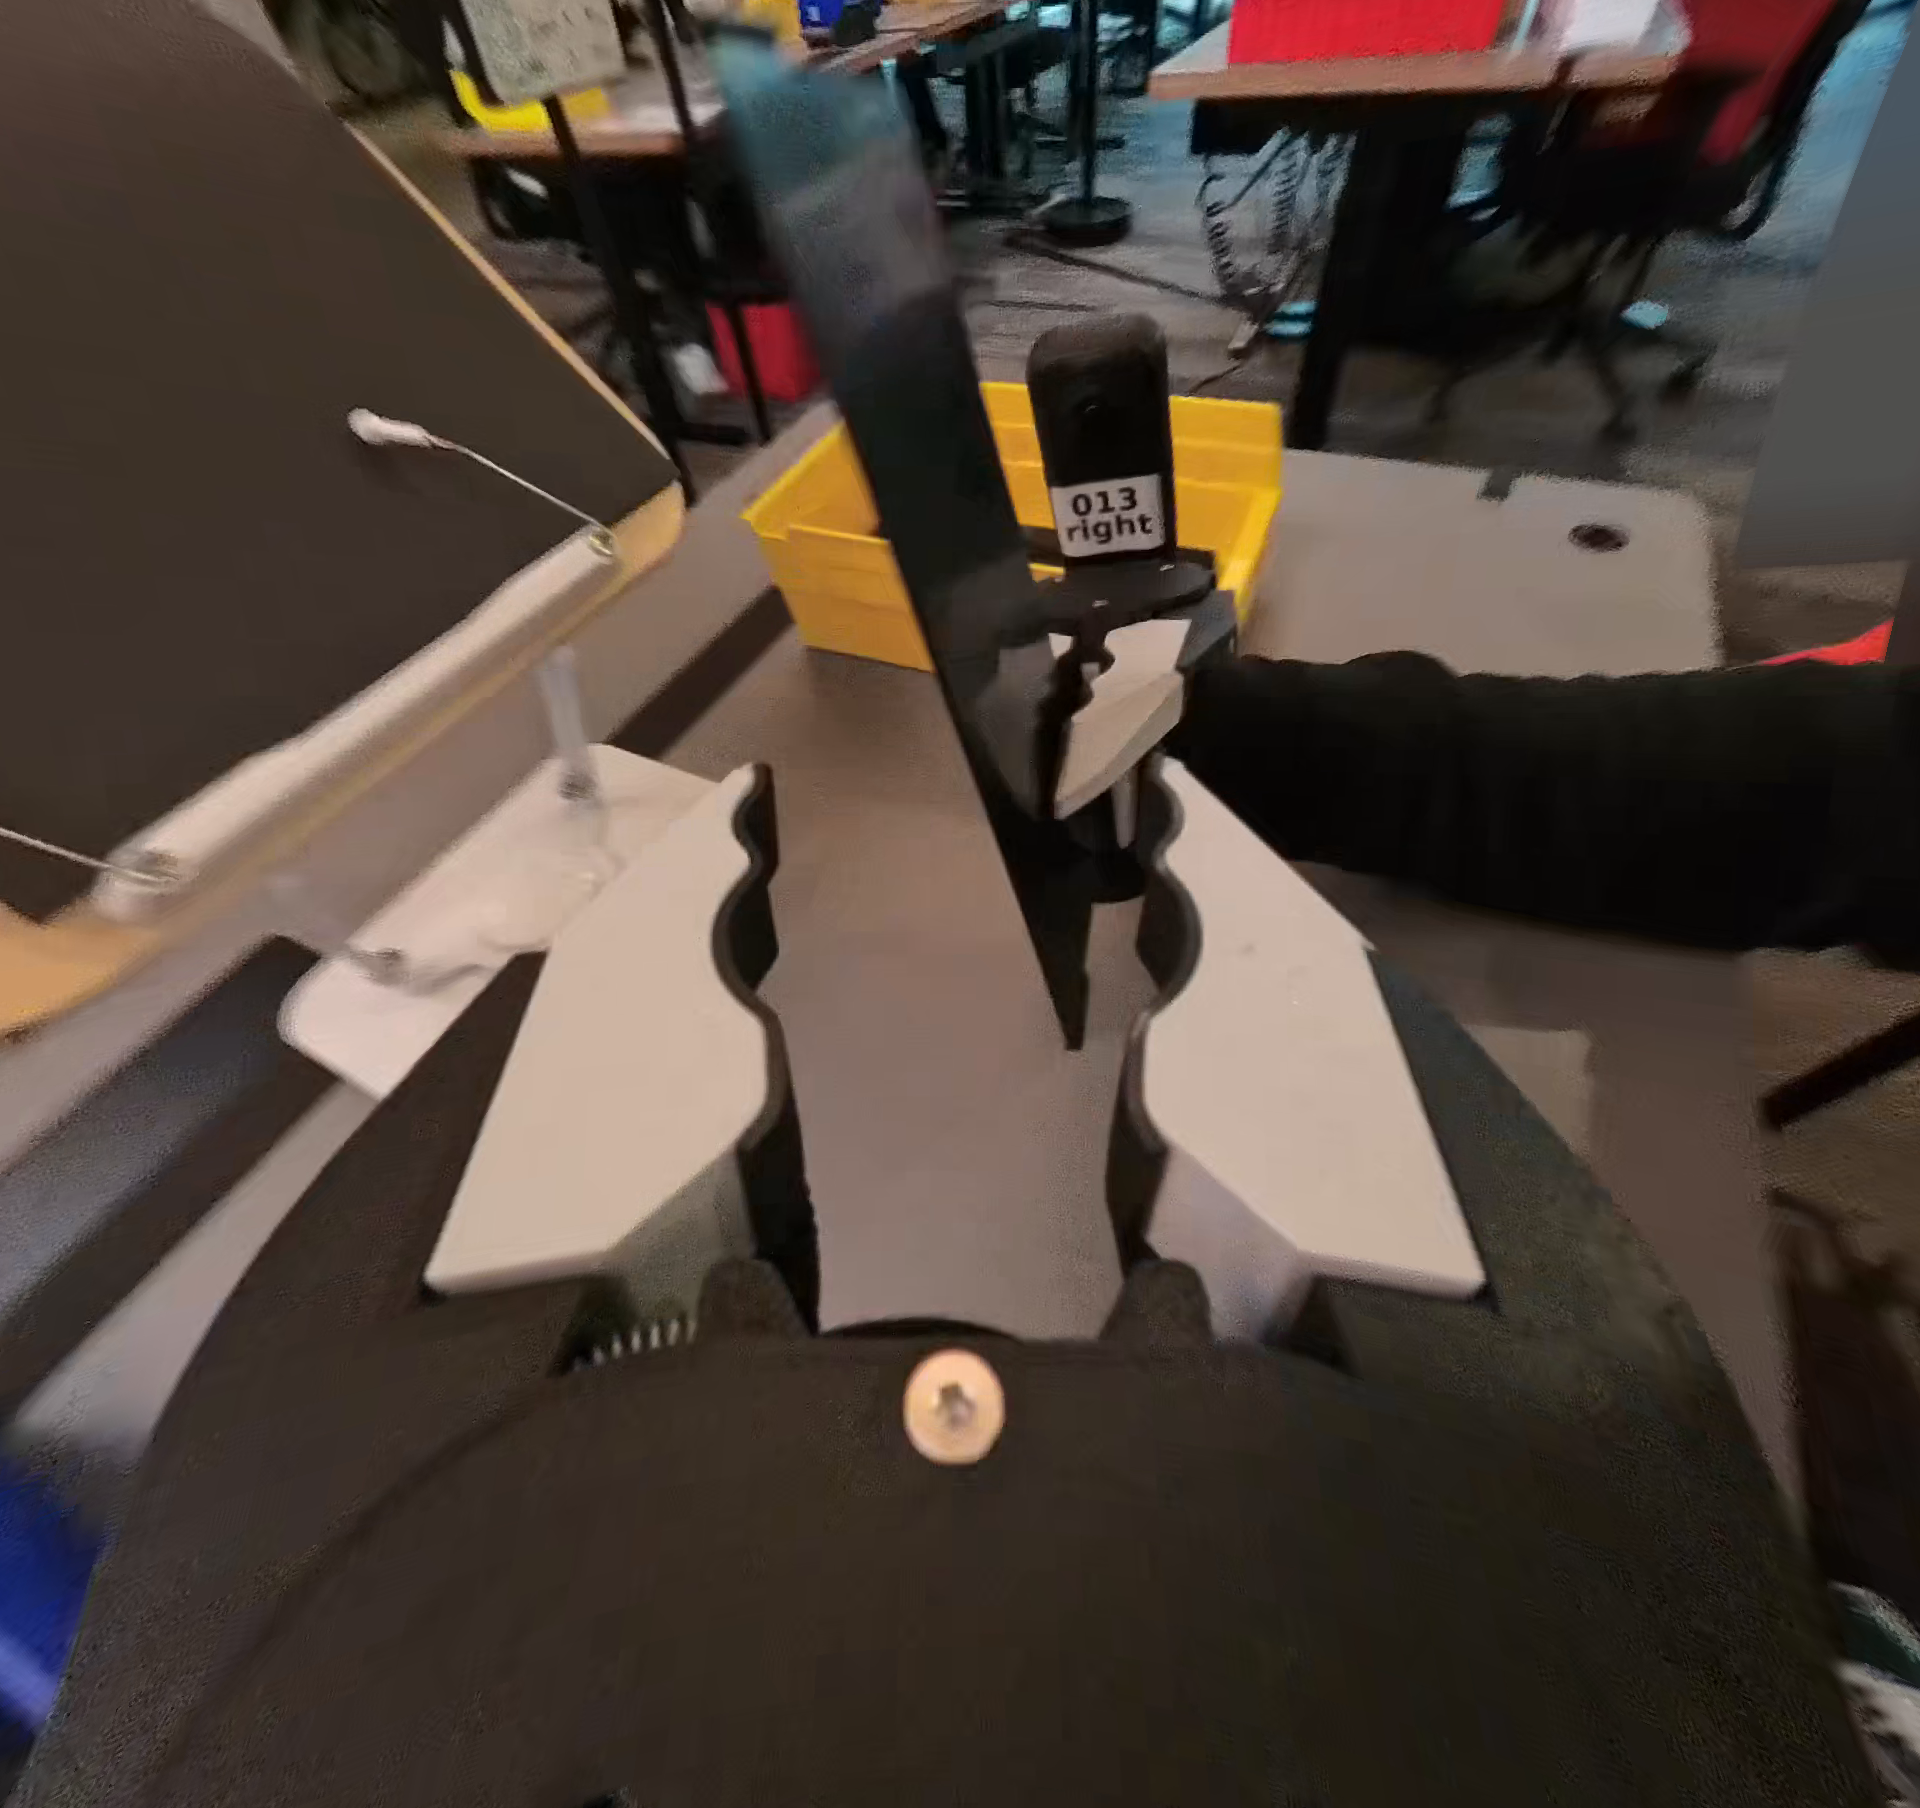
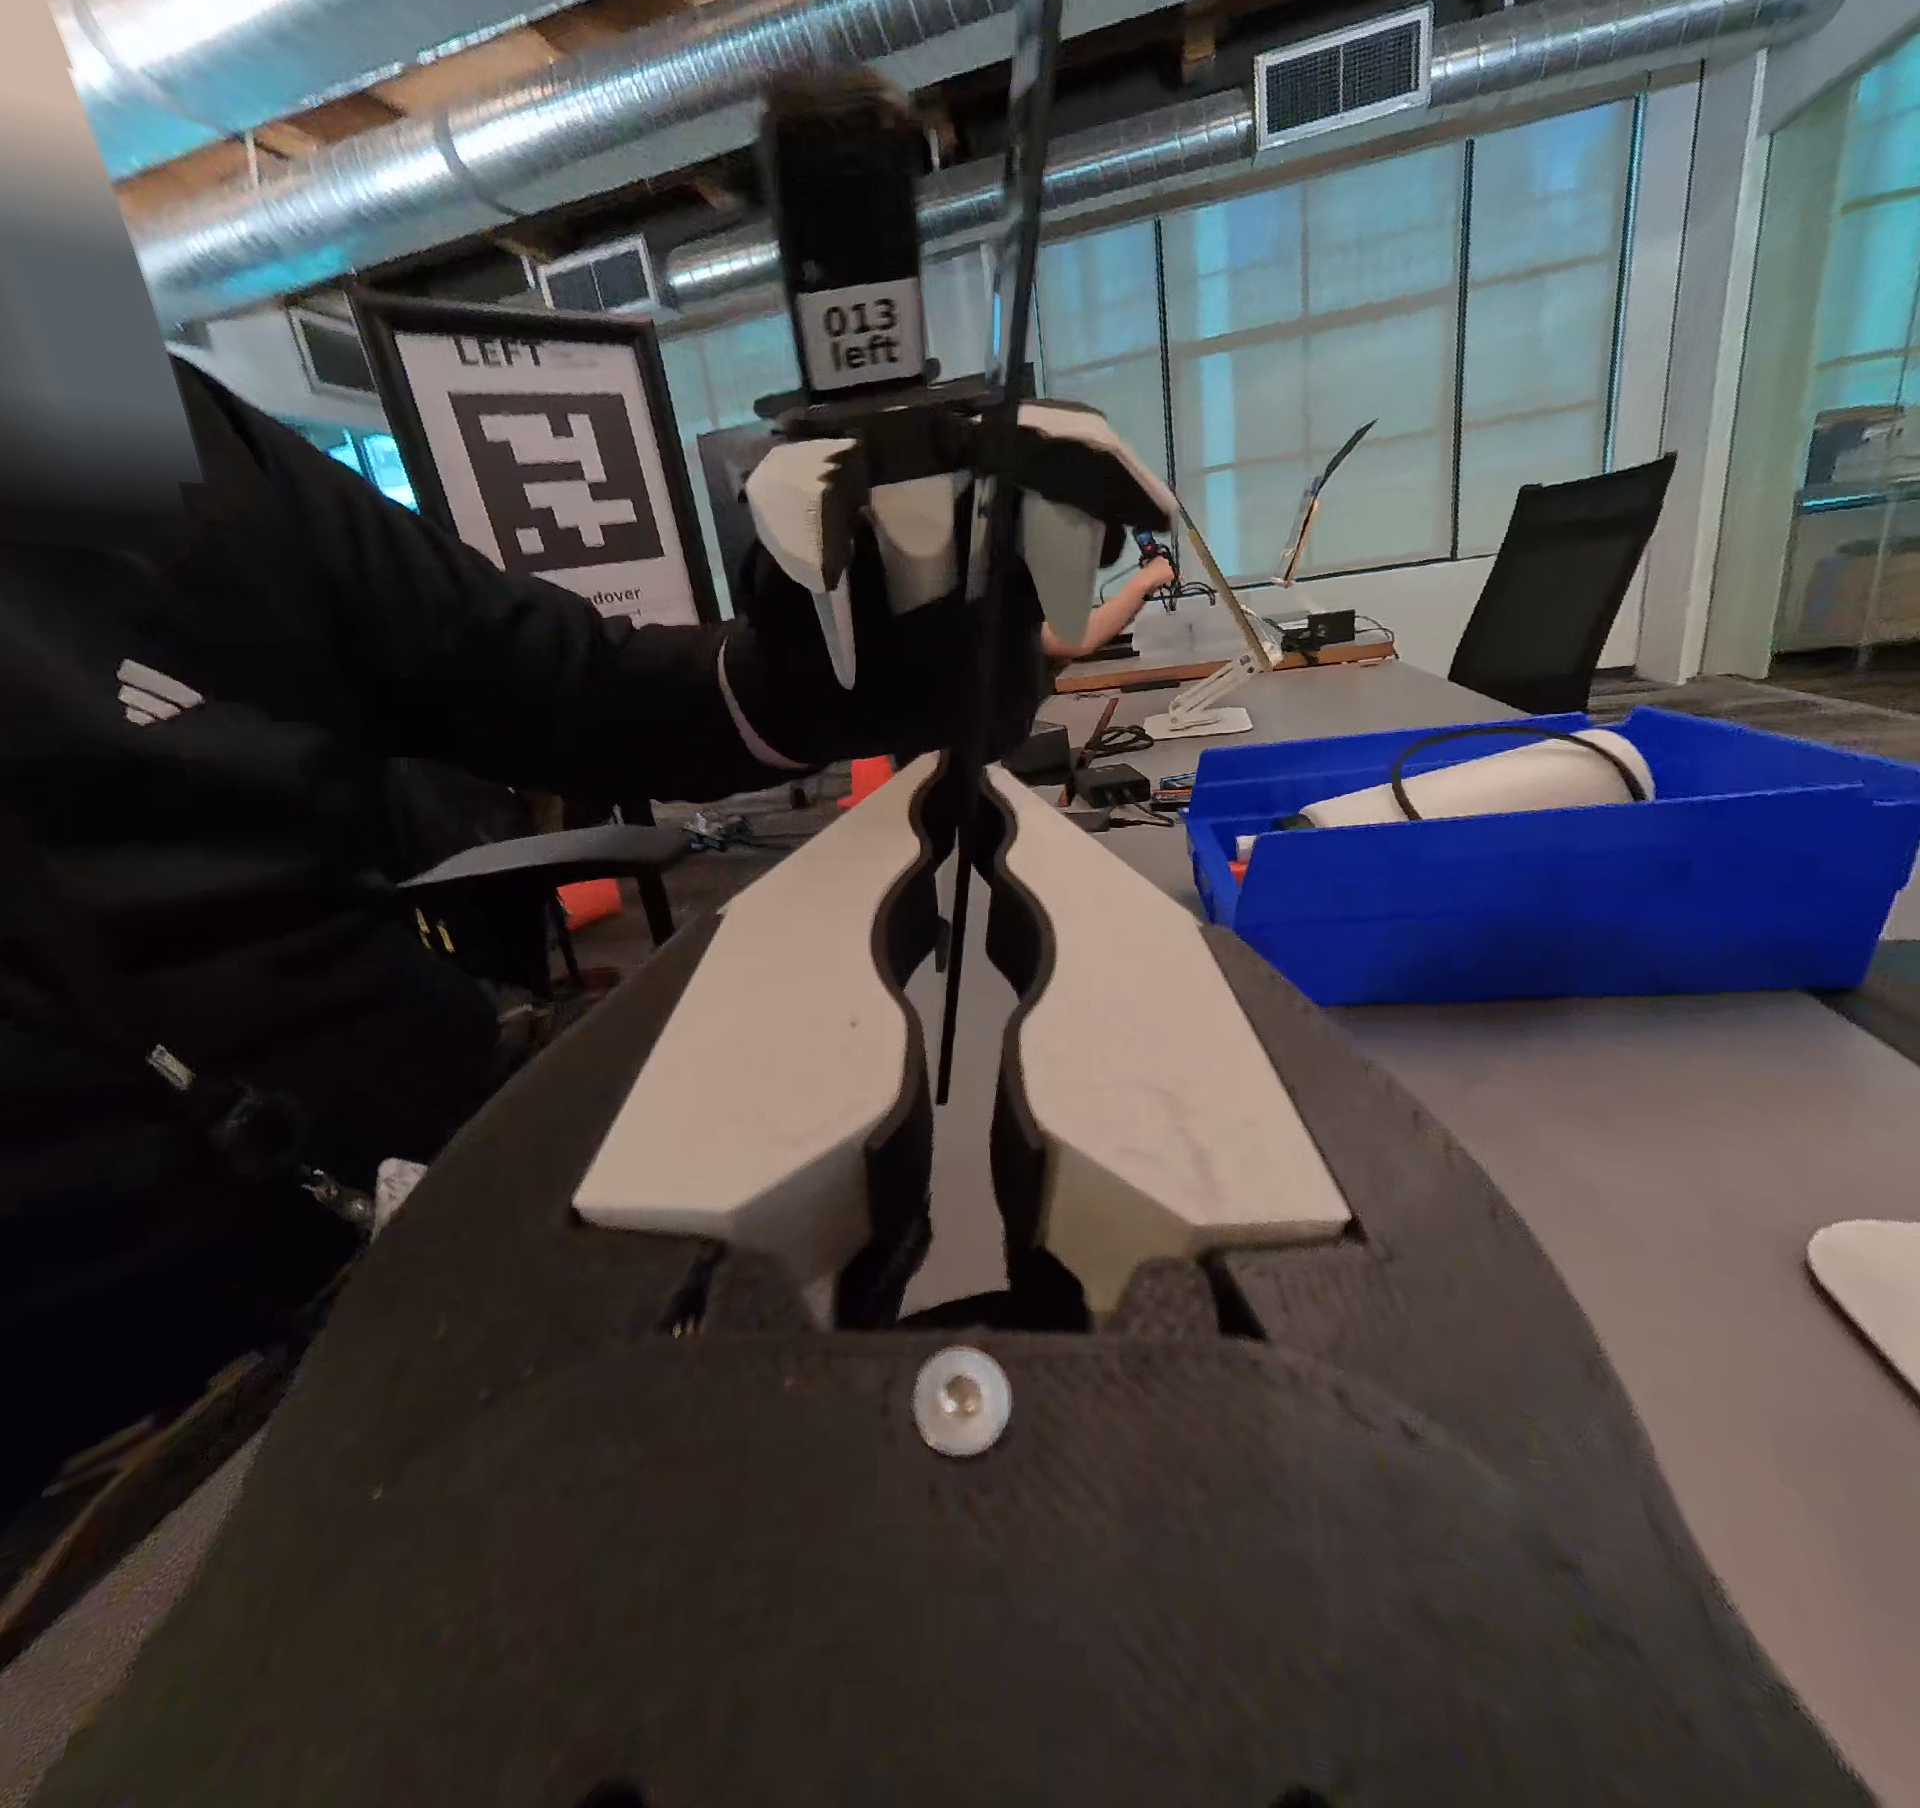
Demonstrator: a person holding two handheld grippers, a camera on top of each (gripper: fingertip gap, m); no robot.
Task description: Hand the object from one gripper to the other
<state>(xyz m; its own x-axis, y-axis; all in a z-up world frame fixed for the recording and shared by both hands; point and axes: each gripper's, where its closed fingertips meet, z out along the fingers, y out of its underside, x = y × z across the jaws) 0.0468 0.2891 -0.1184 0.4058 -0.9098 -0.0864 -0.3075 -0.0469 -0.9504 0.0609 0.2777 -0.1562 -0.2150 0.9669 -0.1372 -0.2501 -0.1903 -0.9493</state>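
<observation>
The object is a long, flat black strip (image 1: 883, 324), standing almost upright above the grey table (image 1: 1455, 563). My right gripper (image 2: 961, 776) is shut on the strip (image 2: 953, 979), which shows edge-on between its fingers. In the left wrist view the right gripper (image 1: 1065, 719) clamps the strip low down. My left gripper (image 1: 961, 792) is open wide, and the strip's lower end hangs between its fingers, close to the right finger. In the right wrist view the left gripper (image 2: 956, 636) faces me, open, with the strip running between its fingers.
A yellow bin (image 1: 831, 563) stands on the table behind the right gripper. A blue bin (image 2: 1558, 885) holding a white cylinder stands at the right. A dark tilted board (image 1: 208, 408) on a white stand (image 1: 468, 927) is close at the left. Black sleeves (image 1: 1558, 782) hold both grippers. The tips of one gripper are about 5 centimeters away from the tips of the other.
</observation>
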